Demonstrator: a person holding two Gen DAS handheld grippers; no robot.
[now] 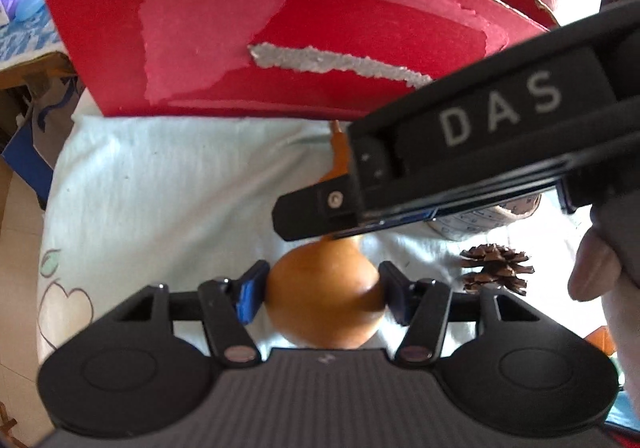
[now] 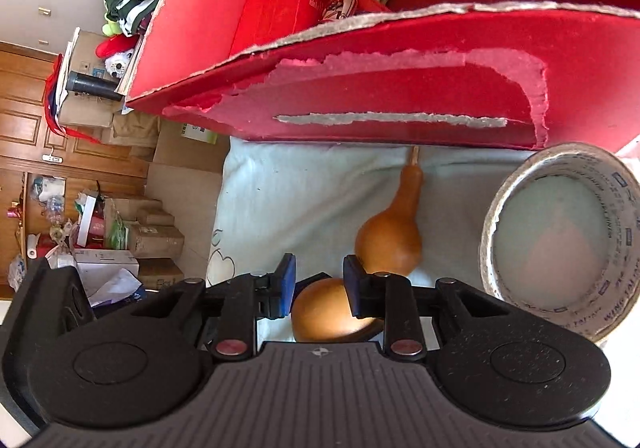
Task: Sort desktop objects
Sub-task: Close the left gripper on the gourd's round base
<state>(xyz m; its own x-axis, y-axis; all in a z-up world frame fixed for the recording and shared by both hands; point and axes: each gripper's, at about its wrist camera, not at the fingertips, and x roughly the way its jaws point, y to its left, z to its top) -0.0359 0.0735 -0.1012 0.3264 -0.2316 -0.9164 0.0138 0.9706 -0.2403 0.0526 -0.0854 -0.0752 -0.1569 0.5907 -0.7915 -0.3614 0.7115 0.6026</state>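
An orange-brown gourd point(image 1: 324, 320) lies on a pale cloth point(image 1: 160, 200) in front of a torn red box point(image 1: 304, 48). My left gripper point(image 1: 322, 294) has a pad against each side of the gourd's big bulb and is shut on it. In the right wrist view the gourd point(image 2: 390, 240) runs from its stem at the box down to its bulb under my right gripper point(image 2: 320, 282). That gripper's jaws stand a little apart just above the bulb and hold nothing. The right gripper's black housing point(image 1: 480, 136) crosses over the gourd's neck and hides it in the left wrist view.
A pine cone point(image 1: 496, 268) lies right of the gourd. A large tape roll point(image 2: 560, 240) stands on the cloth at the right. The red box point(image 2: 400, 88) holds a smaller red carton point(image 2: 280, 4) and other items. A thumb point(image 1: 592, 272) grips the right handle. Stacked boxes point(image 2: 152, 240) and clutter lie beyond the table's left edge.
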